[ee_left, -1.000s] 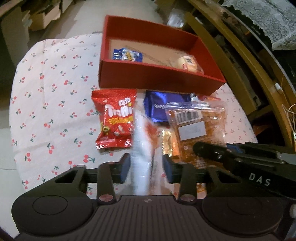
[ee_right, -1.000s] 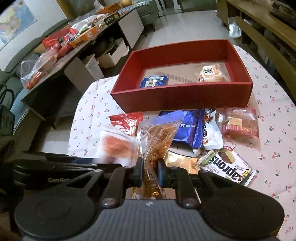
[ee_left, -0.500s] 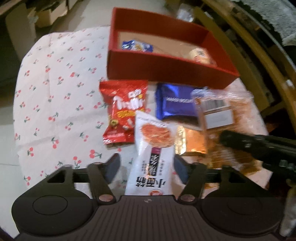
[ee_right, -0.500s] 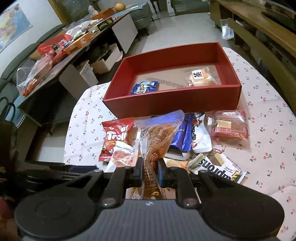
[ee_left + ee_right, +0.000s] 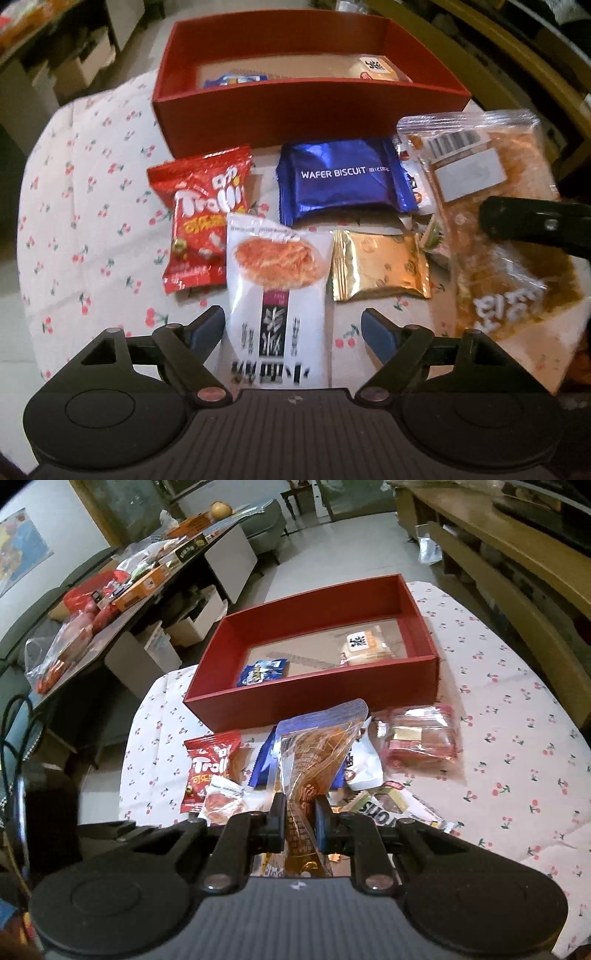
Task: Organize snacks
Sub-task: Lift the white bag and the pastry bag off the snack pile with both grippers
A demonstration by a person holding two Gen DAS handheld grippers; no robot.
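Observation:
A white snack packet [image 5: 277, 280] lies flat on the cherry-print cloth between the fingers of my left gripper [image 5: 291, 328]. Its jaws are opening, and the blue pads stand clear of the packet on both sides. My right gripper [image 5: 300, 812] is shut on a clear bag of orange snacks [image 5: 314, 753], which stands up from the pinch. In the left wrist view that bag [image 5: 498, 240] is at the right. The red box [image 5: 314, 698] stands behind the pile and holds a small blue packet [image 5: 262, 672] and a wrapped pastry [image 5: 364, 646].
On the cloth lie a red Trolli bag [image 5: 201, 218], a blue wafer biscuit pack [image 5: 343, 177] and a gold packet [image 5: 380, 266]. A clear pink-red packet [image 5: 421, 738] and a wafer bar [image 5: 384, 805] lie to the right. A cluttered side table [image 5: 147, 576] stands at the far left.
My left gripper has let go of the white packet, which now rests on the cloth, and its jaws have spread wide. The right gripper has kept its grip on the clear bag.

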